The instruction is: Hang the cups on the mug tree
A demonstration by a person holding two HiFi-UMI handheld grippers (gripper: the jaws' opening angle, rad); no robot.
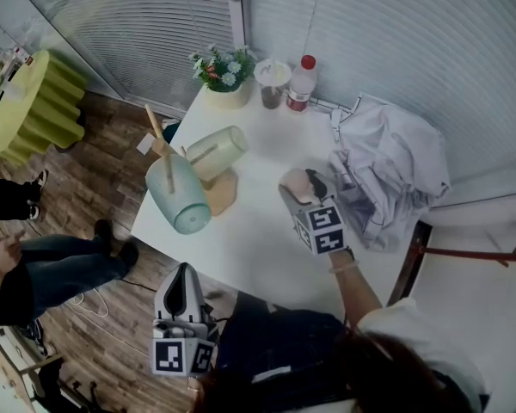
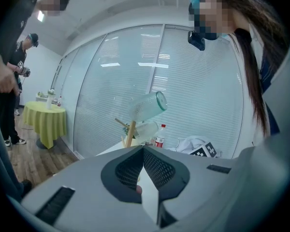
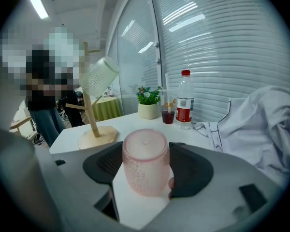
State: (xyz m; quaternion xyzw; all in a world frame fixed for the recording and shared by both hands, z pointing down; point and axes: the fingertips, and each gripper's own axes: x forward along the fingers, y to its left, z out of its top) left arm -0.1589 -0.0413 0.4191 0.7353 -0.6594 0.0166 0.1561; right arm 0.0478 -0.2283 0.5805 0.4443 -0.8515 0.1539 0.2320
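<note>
Right gripper (image 3: 145,170) clamped on the pink cup (image 3: 146,161); left gripper (image 2: 143,151) shut on nothing.
The cup is translucent pink with a dotted wall, its closed end facing the gripper camera. It is held over the white table (image 1: 249,239), beside the mug tree (image 1: 219,192). The tree carries a blue-green cup (image 1: 179,194) and a pale green cup (image 1: 217,151).

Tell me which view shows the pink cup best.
The right gripper view: the pink cup sits large and centred, base up, in the right claw. The head view shows part; the left gripper view, none.
</note>
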